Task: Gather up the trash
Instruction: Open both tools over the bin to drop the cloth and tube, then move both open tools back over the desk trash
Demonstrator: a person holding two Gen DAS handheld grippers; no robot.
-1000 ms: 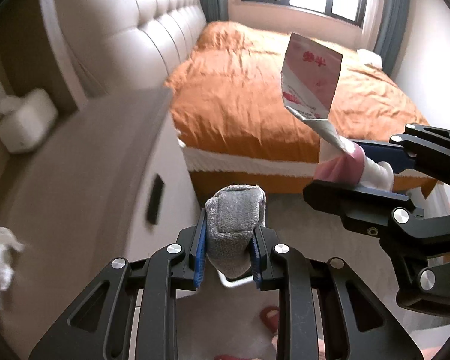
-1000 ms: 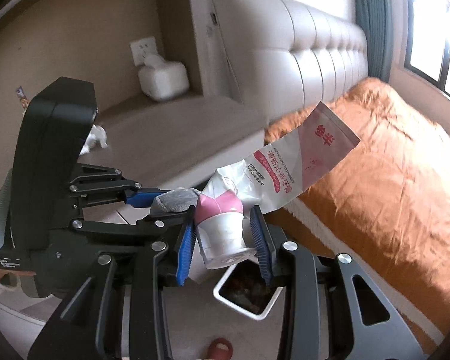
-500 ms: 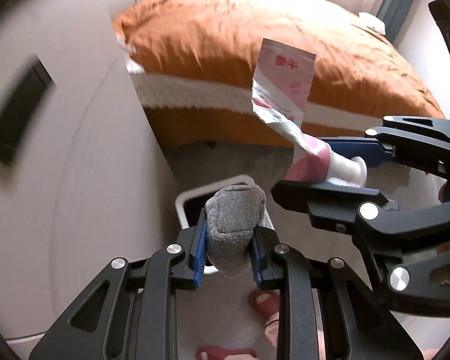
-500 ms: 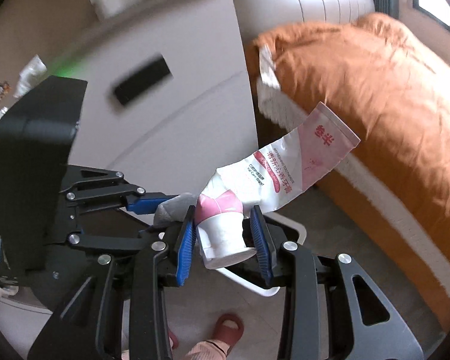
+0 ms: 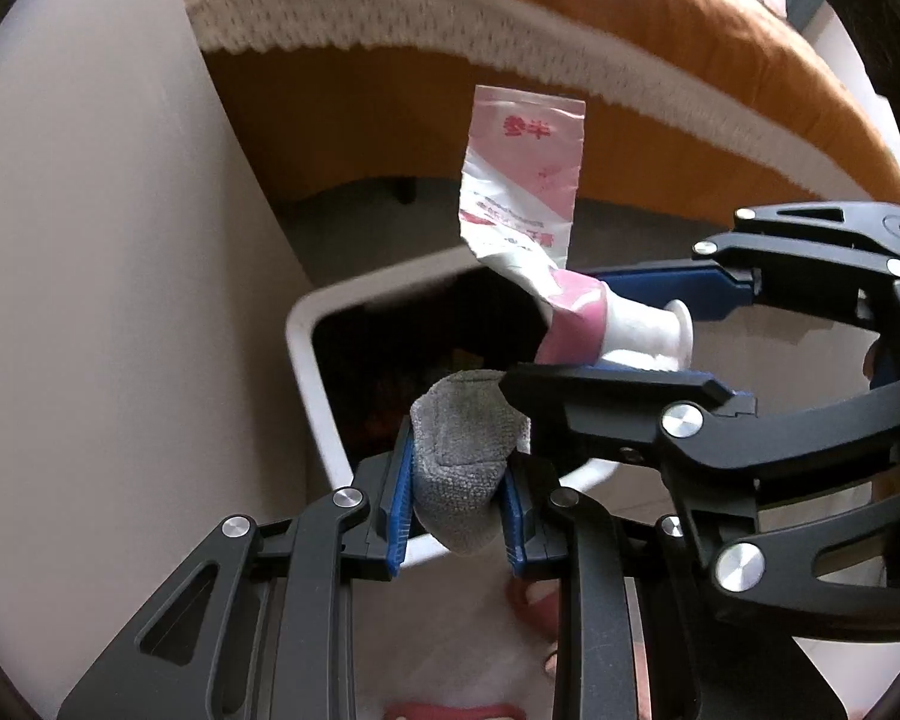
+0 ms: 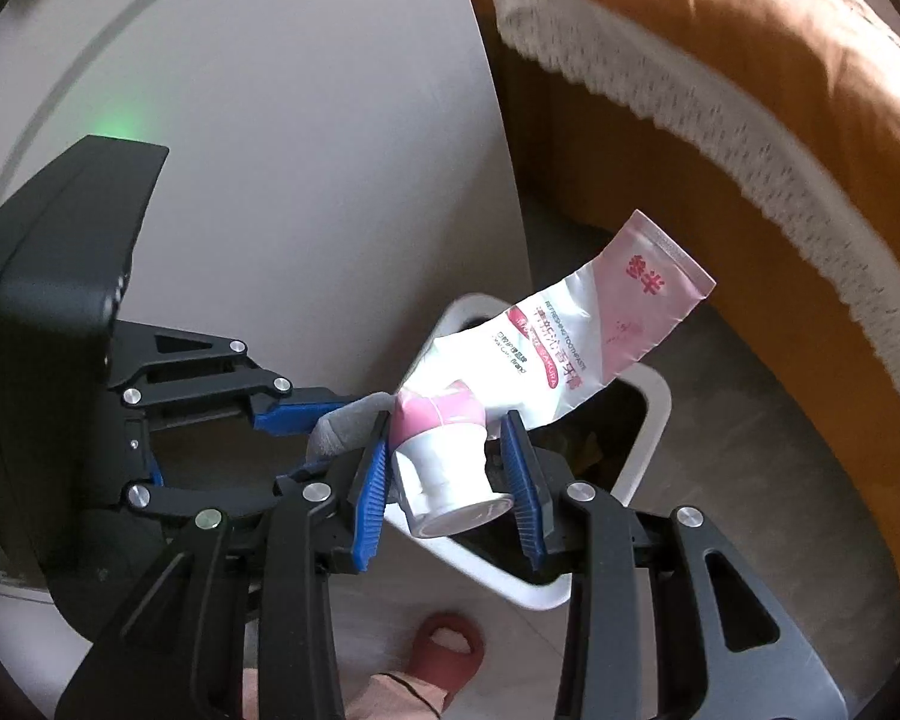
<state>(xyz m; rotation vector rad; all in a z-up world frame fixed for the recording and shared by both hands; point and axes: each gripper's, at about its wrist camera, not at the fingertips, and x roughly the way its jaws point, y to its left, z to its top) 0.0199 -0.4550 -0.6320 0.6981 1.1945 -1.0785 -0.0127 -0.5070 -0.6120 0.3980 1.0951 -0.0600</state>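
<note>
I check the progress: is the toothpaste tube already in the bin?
Not yet. The right claw grips the toothpaste tube by its cap, above the white bin.

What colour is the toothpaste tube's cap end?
White cap with a pink collar on the toothpaste tube; clearest in the right wrist view.

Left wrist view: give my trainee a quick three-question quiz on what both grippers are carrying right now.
1. True or false: the left gripper is shut on a grey sock.
2. What does the right gripper grip on the toothpaste tube? A) the crimped end B) the cap end C) the middle
3. Which container lies below both grippers, beside the bed?

Key: 1 true. 2 B. 3 the white trash bin, open-topped with a dark inside.
</note>
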